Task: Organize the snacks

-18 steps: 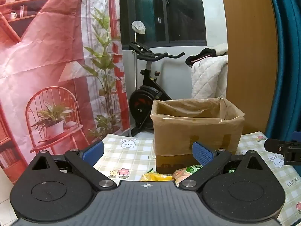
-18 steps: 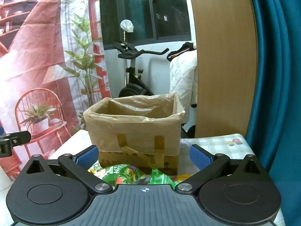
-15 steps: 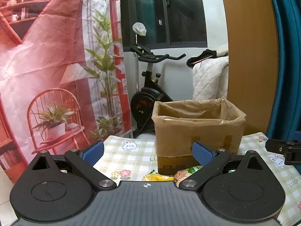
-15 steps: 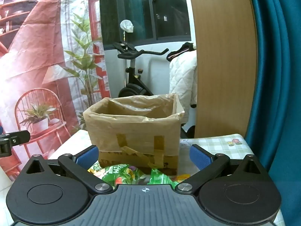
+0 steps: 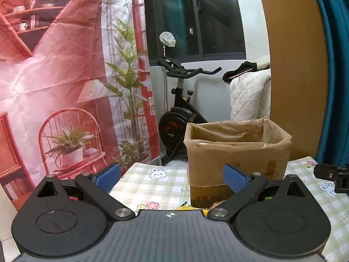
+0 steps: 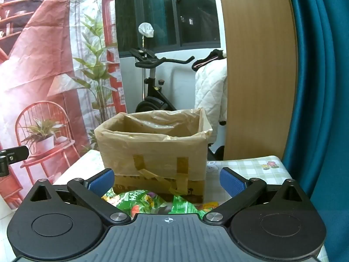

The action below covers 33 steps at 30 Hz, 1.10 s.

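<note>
An open cardboard box lined with brown plastic stands on the checked tablecloth; it also shows in the right wrist view. Snack bags lie in front of it: a green bag and a yellow one, mostly hidden behind the gripper bodies. My left gripper is open and empty, short of the box and to its left. My right gripper is open and empty, above the green bag, facing the box.
An exercise bike and a white quilt stand beyond the table. A red printed backdrop hangs at left, a wooden panel and teal curtain at right. The other gripper's tip shows at the right edge.
The left gripper has shifted slightly, so the box sits a little further right and lower in its view. The right gripper has barely moved. Both stay open.
</note>
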Each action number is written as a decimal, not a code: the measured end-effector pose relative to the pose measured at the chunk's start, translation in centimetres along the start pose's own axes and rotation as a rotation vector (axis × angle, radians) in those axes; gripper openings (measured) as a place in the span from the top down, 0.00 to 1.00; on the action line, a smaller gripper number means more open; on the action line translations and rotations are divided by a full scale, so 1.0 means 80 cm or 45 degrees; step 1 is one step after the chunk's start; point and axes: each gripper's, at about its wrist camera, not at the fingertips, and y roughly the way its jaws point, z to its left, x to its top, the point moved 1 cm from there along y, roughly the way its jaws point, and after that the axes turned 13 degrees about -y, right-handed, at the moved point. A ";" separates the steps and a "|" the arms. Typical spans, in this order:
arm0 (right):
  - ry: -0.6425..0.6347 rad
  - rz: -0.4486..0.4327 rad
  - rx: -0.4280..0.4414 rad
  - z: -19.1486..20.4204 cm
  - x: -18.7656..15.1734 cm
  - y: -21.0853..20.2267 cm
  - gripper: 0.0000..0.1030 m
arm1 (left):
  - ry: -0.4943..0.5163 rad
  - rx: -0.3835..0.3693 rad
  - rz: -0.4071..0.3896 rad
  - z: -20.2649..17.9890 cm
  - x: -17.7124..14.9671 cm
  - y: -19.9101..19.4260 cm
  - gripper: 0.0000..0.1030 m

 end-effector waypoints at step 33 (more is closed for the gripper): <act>-0.009 0.005 -0.011 -0.004 -0.002 0.003 0.01 | -0.005 -0.004 -0.024 -0.002 0.001 -0.004 0.02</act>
